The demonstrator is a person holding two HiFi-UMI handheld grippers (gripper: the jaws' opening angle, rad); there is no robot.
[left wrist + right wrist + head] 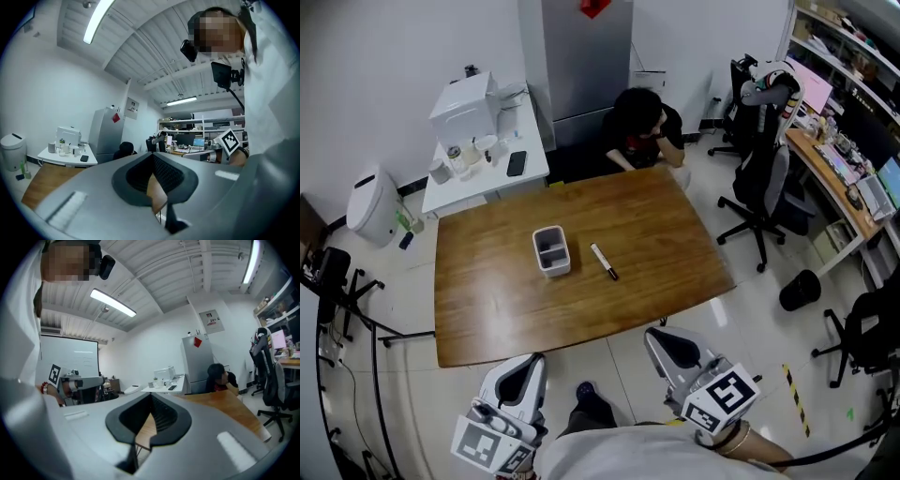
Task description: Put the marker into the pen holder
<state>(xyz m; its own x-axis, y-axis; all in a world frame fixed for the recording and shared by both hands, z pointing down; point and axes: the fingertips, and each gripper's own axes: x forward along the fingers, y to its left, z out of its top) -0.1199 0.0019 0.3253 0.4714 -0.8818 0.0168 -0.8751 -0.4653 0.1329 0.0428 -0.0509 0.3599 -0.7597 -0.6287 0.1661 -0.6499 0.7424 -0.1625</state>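
Lower frame, short of the table (487, 300): left gripper (528, 367) and right gripper (664, 342), both closed and empty. The marker (604, 262) lies up-left of the nearer right gripper, its axis running upper left to lower right. The pen holder (551, 267) stands just left of the marker, apart.

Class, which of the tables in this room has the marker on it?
The large brown wooden table: the marker lies on it, right of the pen holder. The white side table behind it holds a white machine and cups.

Bare wooden table (661, 225) all round pen holder (555, 268) and marker (604, 262)
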